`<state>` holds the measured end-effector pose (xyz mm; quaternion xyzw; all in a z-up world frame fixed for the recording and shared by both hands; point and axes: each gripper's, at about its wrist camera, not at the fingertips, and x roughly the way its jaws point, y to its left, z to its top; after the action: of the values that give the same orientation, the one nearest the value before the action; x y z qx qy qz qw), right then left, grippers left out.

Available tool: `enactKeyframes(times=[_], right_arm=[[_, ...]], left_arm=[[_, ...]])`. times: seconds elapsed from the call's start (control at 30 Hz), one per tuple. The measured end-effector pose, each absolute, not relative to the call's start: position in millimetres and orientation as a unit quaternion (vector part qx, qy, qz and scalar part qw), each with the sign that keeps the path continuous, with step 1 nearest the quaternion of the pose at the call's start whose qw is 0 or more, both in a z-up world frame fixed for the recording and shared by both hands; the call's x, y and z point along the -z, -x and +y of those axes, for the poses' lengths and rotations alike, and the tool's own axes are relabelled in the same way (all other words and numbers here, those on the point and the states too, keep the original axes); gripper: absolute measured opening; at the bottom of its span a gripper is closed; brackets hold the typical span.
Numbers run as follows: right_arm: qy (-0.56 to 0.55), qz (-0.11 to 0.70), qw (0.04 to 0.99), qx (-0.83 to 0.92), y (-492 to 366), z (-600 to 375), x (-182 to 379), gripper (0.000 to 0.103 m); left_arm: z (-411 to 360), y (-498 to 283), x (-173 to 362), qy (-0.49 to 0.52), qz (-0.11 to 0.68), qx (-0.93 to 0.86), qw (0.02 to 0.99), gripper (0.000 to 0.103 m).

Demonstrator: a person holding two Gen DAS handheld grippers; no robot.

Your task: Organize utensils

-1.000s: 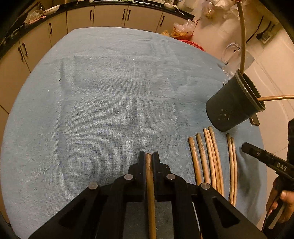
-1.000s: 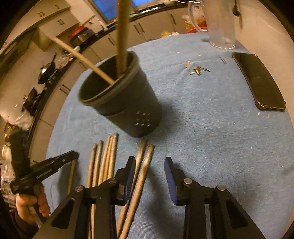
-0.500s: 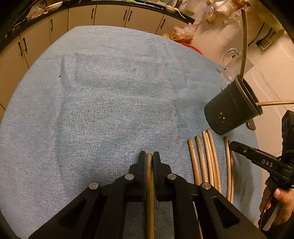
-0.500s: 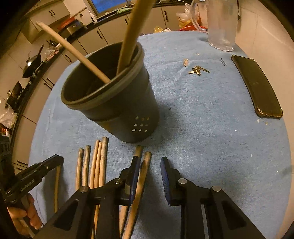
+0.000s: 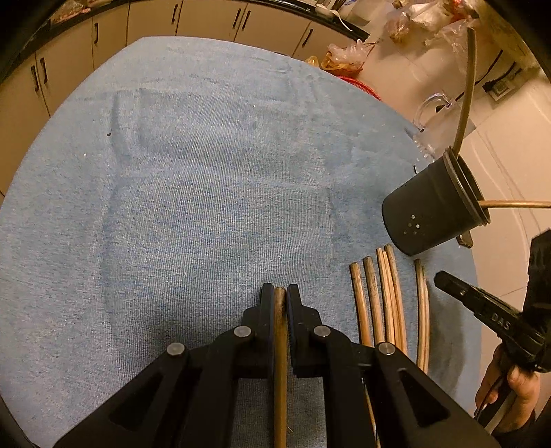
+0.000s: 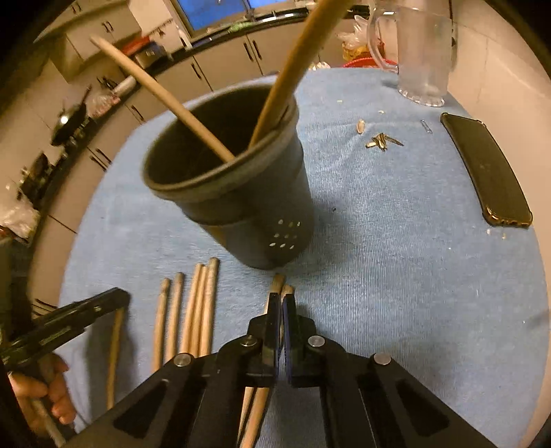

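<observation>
A black utensil holder (image 5: 423,213) (image 6: 248,213) stands on the blue cloth (image 5: 189,206) with two wooden chopsticks leaning in it. Several loose chopsticks (image 5: 382,296) (image 6: 193,310) lie side by side in front of it. My left gripper (image 5: 279,293) (image 6: 86,313) is shut on one chopstick (image 5: 279,344), which runs straight back between its fingers. My right gripper (image 6: 281,299) (image 5: 447,281) is just below the holder. Its jaws are closing and stand nearly together on the tip of a chopstick (image 6: 287,288), the right-hand one of a pair.
A glass pitcher (image 6: 423,51) stands at the far right of the cloth. A dark phone (image 6: 489,172) lies at the right edge, with small metal bits (image 6: 382,141) nearby. Kitchen cabinets (image 5: 213,20) line the wall beyond the table. A hand (image 5: 509,396) grips the right tool.
The right jaws have gone from wide apart to nearly together around the right-hand chopstick's tip, and that gripper has drawn nearer the holder. The left gripper keeps its chopstick, hardly moving.
</observation>
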<state>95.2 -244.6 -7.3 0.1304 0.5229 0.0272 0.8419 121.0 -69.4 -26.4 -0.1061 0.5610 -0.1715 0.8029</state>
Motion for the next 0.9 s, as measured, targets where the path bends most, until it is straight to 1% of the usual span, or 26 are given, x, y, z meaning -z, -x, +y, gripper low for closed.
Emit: enactKeyframes(times=[0.13, 0.2, 0.27, 0.47, 0.57, 0.6, 0.63, 0.67, 0.9], right_arm=[[-0.143, 0.529, 0.836, -0.032, -95.5, -247.8, 3.8, 0.003], [-0.152, 0.533, 0.831, -0.032, -97.4, -254.9, 7.9, 0.006], [-0.157, 0.543, 0.824, -0.024, -103.8, -253.2, 12.7, 0.006], [-0.125, 0.55, 0.826, 0.007, -117.1, -252.3, 18.5, 0.007], [-0.129, 0.551, 0.824, 0.007, -121.0, -250.0, 16.2, 0.007], [-0.129, 0.551, 0.824, 0.008, -118.7, -248.8, 14.6, 0.008], [-0.13, 0.552, 0.824, 0.01, -119.6, -247.9, 14.2, 0.017], [-0.131, 0.553, 0.823, 0.009, -121.2, -247.6, 15.6, 0.019], [-0.106, 0.554, 0.825, 0.023, -117.8, -238.0, 13.2, 0.019]], left_arm=[[-70.0, -120.8, 26.6, 0.107, 0.562, 0.167, 0.803, 0.009], [-72.7, -119.7, 26.3, 0.103, 0.56, 0.165, 0.805, 0.009], [-73.7, -118.8, 25.8, 0.099, 0.558, 0.163, 0.807, 0.009], [-69.3, -115.2, 25.1, 0.106, 0.558, 0.167, 0.806, 0.009], [-68.2, -114.6, 25.4, 0.106, 0.557, 0.168, 0.806, 0.009], [-68.2, -114.7, 25.6, 0.107, 0.557, 0.169, 0.806, 0.009], [-66.7, -114.9, 25.7, 0.109, 0.557, 0.171, 0.805, 0.009], [-65.5, -115.1, 25.8, 0.112, 0.557, 0.172, 0.805, 0.009], [-64.2, -115.6, 25.3, 0.112, 0.557, 0.173, 0.804, 0.009]])
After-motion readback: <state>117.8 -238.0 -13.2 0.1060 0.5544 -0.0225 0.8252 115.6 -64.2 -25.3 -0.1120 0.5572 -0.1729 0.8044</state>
